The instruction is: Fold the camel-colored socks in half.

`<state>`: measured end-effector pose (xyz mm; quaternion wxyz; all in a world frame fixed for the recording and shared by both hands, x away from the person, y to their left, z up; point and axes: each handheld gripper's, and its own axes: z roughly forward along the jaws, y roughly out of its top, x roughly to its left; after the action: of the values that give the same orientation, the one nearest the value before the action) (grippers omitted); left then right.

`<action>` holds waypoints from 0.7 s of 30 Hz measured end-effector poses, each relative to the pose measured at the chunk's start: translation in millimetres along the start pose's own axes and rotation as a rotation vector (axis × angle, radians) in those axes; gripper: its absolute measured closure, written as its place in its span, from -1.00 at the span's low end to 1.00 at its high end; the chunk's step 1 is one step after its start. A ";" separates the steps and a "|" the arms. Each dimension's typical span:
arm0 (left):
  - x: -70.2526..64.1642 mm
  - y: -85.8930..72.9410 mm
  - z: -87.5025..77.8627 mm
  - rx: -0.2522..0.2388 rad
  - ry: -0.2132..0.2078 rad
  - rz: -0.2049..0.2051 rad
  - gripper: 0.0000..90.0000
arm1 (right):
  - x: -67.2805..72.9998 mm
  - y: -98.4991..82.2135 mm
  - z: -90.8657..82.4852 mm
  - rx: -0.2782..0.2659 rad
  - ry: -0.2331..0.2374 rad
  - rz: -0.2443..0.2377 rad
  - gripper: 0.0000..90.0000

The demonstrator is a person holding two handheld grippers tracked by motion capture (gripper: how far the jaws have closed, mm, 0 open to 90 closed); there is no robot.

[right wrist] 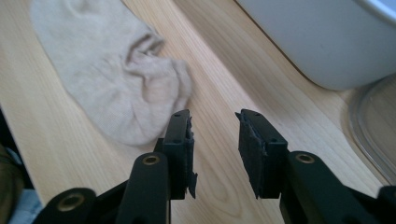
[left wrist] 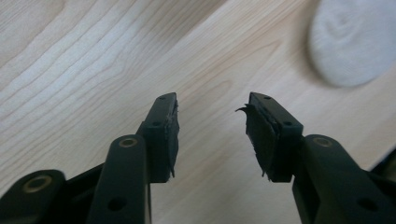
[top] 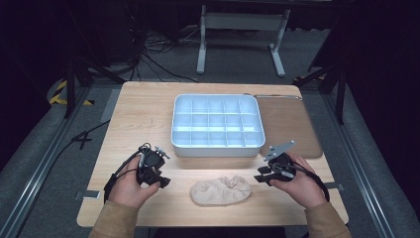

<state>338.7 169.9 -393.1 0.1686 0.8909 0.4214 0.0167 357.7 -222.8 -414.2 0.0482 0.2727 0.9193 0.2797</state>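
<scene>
A beige sock lies near the desk's front edge, between the left gripper and right gripper, both with jaws apart and empty, before a white compartment tray.

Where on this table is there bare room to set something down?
Bare wood lies left of the white divided tray, out to the table's left edge, and behind the tray. The front is crowded: beige sock between left gripper and right gripper.

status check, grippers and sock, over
Left gripper open, empty, beside the sock. Right gripper open, empty, at its other end. Sock flat on the table, untouched. Nothing in the way.
</scene>
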 end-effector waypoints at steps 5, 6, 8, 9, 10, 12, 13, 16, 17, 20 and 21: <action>-6.5 4.9 -4.7 -0.013 -0.056 -0.014 0.27 | 1.7 -5.1 -3.5 -0.016 0.017 0.075 0.45; -8.8 6.4 -3.7 -0.009 -0.059 -0.011 0.26 | 1.8 -5.7 -5.0 -0.022 0.007 0.083 0.47; -11.3 8.1 -2.4 -0.001 -0.063 -0.003 0.16 | 1.6 -6.3 -6.0 -0.032 0.006 0.081 0.48; -14.7 10.0 -1.4 0.007 -0.065 0.002 0.16 | 2.1 -6.8 -7.2 -0.038 0.007 0.094 0.47; -17.1 11.4 -1.2 0.009 -0.068 0.013 0.16 | 2.7 -7.2 -9.0 -0.049 0.010 0.101 0.48; -21.7 13.9 -2.2 -0.003 -0.067 0.020 0.18 | 4.6 -7.4 -11.5 -0.057 0.002 0.096 0.49; -23.3 14.8 -2.4 -0.015 -0.068 0.020 0.21 | 5.8 -7.5 -12.2 -0.058 -0.003 0.089 0.49; -29.7 17.9 0.0 -0.014 -0.103 0.022 0.27 | 7.7 -7.9 -14.4 -0.064 0.009 0.092 0.53; -32.3 19.2 1.7 -0.009 -0.110 0.027 0.28 | 8.3 -7.9 -14.6 -0.075 0.025 0.097 0.53; -41.2 22.7 6.1 0.022 -0.105 0.049 0.29 | 11.2 -7.2 -14.6 -0.084 0.043 0.110 0.53; -45.0 23.8 7.1 0.030 -0.103 0.060 0.27 | 12.2 -6.8 -14.1 -0.086 0.044 0.109 0.54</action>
<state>328.7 119.8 -387.3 0.1761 0.9053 0.3854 -0.0304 340.7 -228.0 -405.3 0.0244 0.3137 0.8912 0.3268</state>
